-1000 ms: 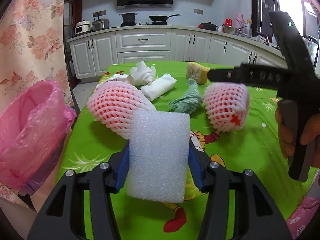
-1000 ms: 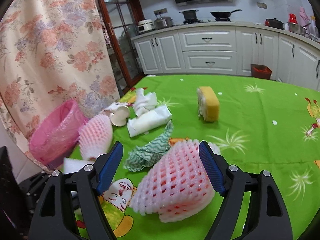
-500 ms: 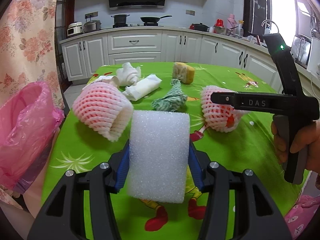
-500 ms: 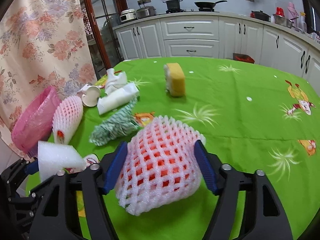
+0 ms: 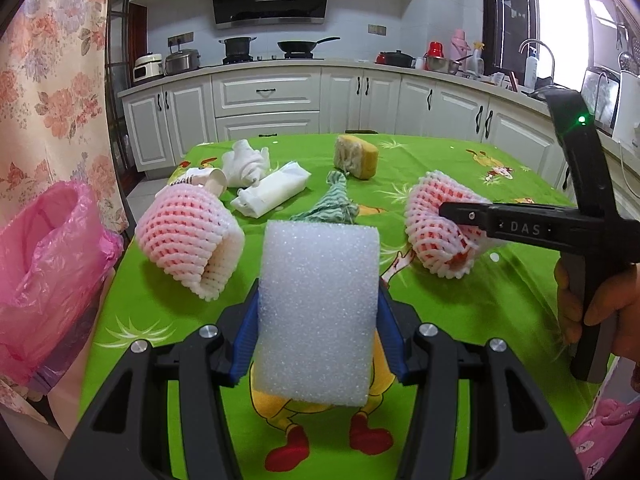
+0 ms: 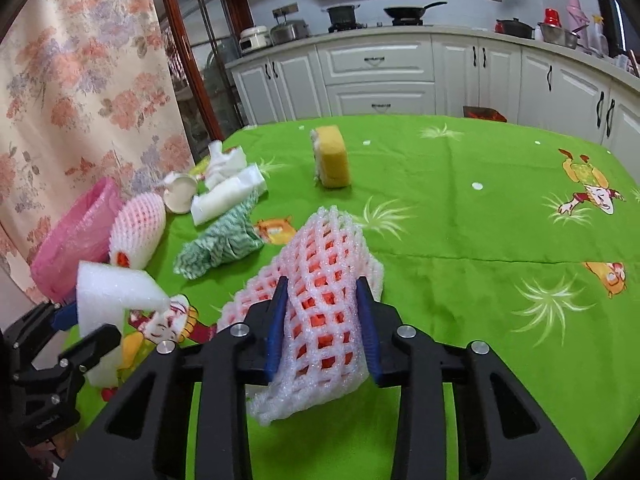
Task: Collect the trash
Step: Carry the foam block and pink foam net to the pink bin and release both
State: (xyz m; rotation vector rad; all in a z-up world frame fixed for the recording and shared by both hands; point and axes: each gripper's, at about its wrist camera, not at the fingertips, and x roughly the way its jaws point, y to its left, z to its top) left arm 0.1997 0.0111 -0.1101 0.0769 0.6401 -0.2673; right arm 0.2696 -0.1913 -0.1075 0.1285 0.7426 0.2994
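White foam block (image 5: 318, 312): gripped in my left gripper (image 5: 318, 322) above the table (image 5: 480, 312). Pink foam net (image 6: 320, 312): squeezed in my right gripper (image 6: 322, 330). Second net (image 5: 188, 236) lies beside the pink bag (image 5: 44, 280).

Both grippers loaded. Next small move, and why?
Probably swing the left gripper left over the pink plastic bag and release: it clamps the white foam block, the bag gapes open beside the table, and the right gripper already pinches the pink foam net sleeve.
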